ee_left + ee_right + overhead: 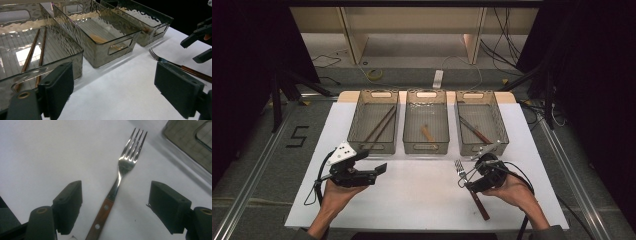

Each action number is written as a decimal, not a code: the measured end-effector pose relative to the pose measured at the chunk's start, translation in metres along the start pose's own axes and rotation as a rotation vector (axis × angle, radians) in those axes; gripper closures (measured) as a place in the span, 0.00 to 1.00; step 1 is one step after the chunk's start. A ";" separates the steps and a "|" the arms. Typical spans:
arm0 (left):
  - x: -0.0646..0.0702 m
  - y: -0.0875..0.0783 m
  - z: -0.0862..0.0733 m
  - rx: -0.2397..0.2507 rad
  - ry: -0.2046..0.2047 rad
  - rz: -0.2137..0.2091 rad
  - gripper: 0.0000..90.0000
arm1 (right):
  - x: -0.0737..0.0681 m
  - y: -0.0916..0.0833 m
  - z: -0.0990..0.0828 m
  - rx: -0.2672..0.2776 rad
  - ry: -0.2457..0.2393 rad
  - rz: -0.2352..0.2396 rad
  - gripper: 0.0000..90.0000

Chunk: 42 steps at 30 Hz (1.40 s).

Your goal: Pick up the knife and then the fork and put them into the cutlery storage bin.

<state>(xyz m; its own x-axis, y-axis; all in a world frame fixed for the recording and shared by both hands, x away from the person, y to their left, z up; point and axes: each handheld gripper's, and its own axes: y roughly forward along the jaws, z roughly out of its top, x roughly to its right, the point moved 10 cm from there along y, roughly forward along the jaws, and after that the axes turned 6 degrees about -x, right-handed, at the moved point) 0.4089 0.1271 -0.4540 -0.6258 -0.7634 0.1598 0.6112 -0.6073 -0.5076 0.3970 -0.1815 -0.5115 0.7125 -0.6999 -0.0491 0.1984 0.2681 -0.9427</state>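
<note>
Writing: a black "5" [298, 136] is marked on the floor left of the worktop [422, 195]; no brand or label can be read on anything else.
Fork: one fork [117, 187] with four bright steel tines, a narrow steel neck and a reddish-brown wooden handle set with pale rivets, two of them in sight.
Fork position: lying flat on the white worktop in front of the right bin [481, 128], tines toward the bins, handle toward the person.
Right tongs: the right tongs [116, 205] are spread wide, one jaw on each side of the handle, neither pad touching it.
Left tongs: the left tongs [113, 87] are released and grasp nothing, above bare worktop in front of the left bin [374, 120].
Bins: three clear ribbed plastic bins in a row, each with handle cut-outs.
Left bin contents: two brown chopsticks [33, 53].
Middle bin [426, 126] contents: one wooden utensil [428, 133], kind unclear.
Right bin contents: one knife [474, 130] with a brown handle.
Hands: two, one on each gripper.
</note>
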 end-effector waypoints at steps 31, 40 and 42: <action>0.000 -0.002 0.000 0.001 0.002 0.004 0.17 | -0.011 0.019 -0.032 -0.089 -0.021 -0.005 0.40; 0.000 -0.002 0.000 0.002 0.001 0.003 0.17 | -0.010 0.024 -0.037 -0.115 -0.023 -0.020 0.48; 0.000 -0.002 0.000 0.002 0.000 0.002 0.17 | -0.010 0.025 -0.038 -0.113 -0.024 -0.008 0.50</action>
<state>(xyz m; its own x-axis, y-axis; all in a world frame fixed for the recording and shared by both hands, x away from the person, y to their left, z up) 0.4074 0.1280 -0.4535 -0.6245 -0.7648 0.1583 0.6136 -0.6058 -0.5064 0.3692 -0.1930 -0.5469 0.7274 -0.6853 -0.0346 0.1278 0.1848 -0.9744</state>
